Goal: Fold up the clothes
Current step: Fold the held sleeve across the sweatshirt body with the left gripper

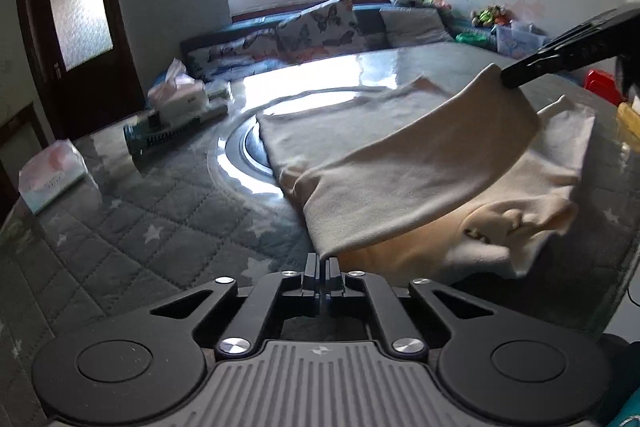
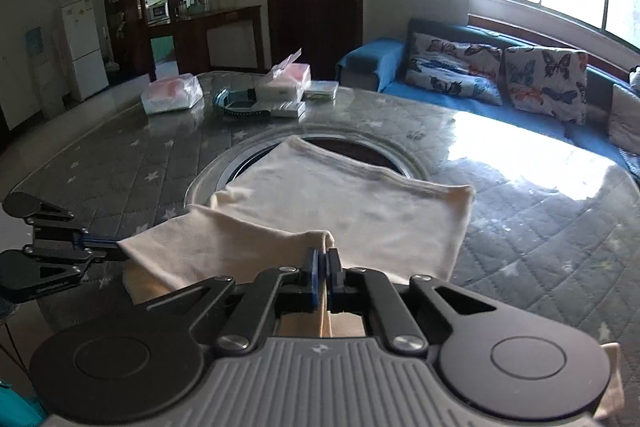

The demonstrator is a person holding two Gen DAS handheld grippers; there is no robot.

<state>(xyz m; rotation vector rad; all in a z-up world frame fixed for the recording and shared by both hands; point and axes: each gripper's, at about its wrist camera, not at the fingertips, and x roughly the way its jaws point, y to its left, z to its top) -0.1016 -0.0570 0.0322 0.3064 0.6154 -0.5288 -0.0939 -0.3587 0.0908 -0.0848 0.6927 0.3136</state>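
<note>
Cream garment (image 2: 340,203) lies on the quilted table (image 2: 540,227), its near edge lifted. Left gripper (image 1: 322,261) and right gripper (image 2: 322,253), jaws pressed together, each pinch that edge at a corner. Tissue packs (image 2: 172,99) sit well apart at the far rim.

Garment (image 2: 352,211): plain cream, no print. Table (image 2: 540,235) cover: grey quilted diamonds with small white stars, under glossy glass. Both tools black with grey ribbed bodies; right tool (image 2: 322,259) shows blue pads. Sofa (image 2: 400,87): blue. Cushions (image 2: 452,67): pale with butterflies in blue, orange and black. Door (image 1: 76,27): dark brown, frosted pane. Tissue packs (image 2: 172,97): white and pink. Fridge (image 2: 82,47): white.
</note>
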